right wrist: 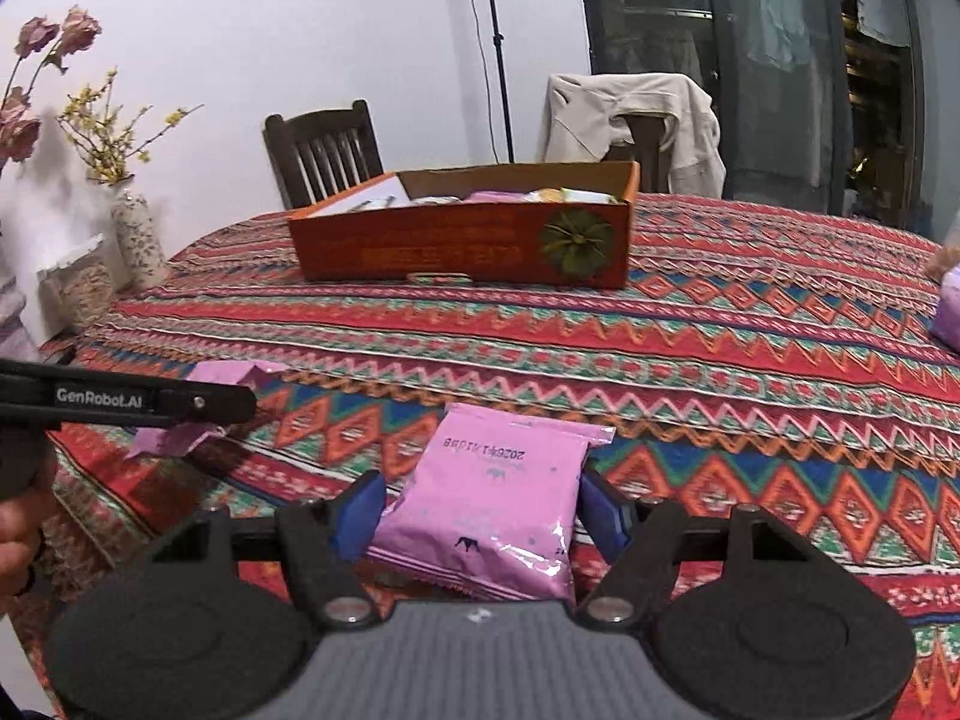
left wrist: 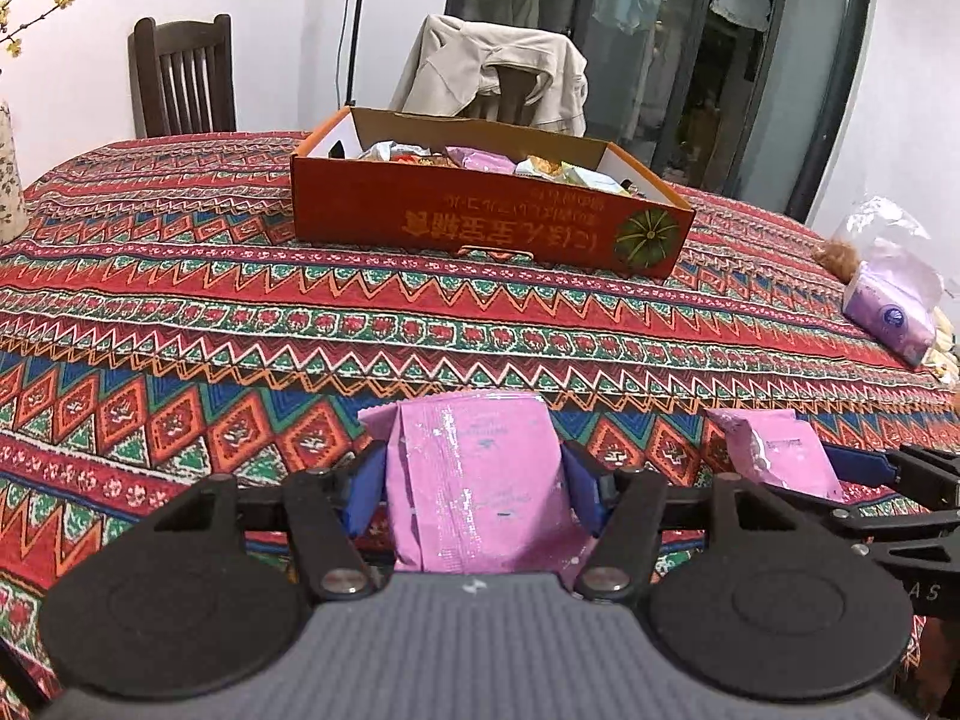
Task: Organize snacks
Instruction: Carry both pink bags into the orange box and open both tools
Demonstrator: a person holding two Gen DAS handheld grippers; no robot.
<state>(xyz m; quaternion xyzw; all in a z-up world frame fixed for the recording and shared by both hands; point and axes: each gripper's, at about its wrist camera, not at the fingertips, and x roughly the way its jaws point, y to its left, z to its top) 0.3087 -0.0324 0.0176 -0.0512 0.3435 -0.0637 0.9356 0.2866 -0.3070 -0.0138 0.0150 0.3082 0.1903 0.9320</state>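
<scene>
Now gripping one pink snack packet [left wrist: 480, 480] in the left jaws and another pink packet [right wrist: 498, 504] in the right, both clear of the table's near edge, ready for the orange box [left wrist: 480, 210].

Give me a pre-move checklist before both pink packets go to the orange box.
1. Left gripper holding its pink packet: ok, jaws closed on both side edges.
2. Right gripper holding the second pink packet: ok, jaws pressed against its sides.
3. Orange box open on top: ok, no lid.
4. Room inside the box: cannot tell; wrappers show above the rim on its right part, the left end looks emptier.
5. Path over the tablecloth to the box: ok, nothing lies between.
6. The two grippers apart from each other: ok, side by side, not touching.
</scene>
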